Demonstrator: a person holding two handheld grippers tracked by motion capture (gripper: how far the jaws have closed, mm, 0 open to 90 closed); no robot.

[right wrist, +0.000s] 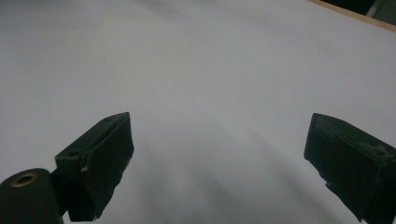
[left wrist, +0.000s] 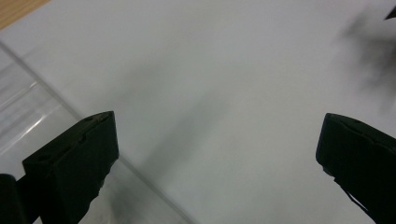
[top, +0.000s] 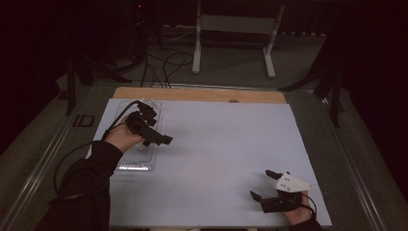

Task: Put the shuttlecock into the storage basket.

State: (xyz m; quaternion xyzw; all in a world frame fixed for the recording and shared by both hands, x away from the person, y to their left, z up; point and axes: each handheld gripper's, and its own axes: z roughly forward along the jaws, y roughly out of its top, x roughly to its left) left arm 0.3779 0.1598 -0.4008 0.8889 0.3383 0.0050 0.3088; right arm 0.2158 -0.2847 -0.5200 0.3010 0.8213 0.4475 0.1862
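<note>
Jaws spread wide and holding nothing, the left gripper (top: 153,133) hangs over a clear tray (top: 139,163) at the left side of a white sheet (top: 226,144), its tips reaching past the tray's right edge toward the middle of the sheet. A hand (top: 122,137) grips it from behind, a dark sleeve (top: 86,187) runs down to the bottom edge of the high view, and a black cable (top: 65,166) loops from the tool over the sheet's left border. In the left gripper view the same gripper (left wrist: 217,140) shows its two black jaws far apart above bare sheet, with the tray's transparent rim (left wrist: 51,100) crossing under the jaw at the left of that view. Well apart, near the sheet's front right corner, the right gripper (top: 263,185) lies low by the surface, also wide open and empty, a grey plate (top: 291,183) on top and a hand (top: 298,211) behind it. The right gripper view shows that gripper (right wrist: 219,144) with its jaws parted over plain white sheet. The tray looks empty, lying flat with its long side along the sheet's left edge. A strip of wooden tabletop (top: 197,94) shows beyond the sheet's far edge, and a white frame (top: 235,36) and loose cables (top: 166,65) stand on the dark floor behind the table.
</note>
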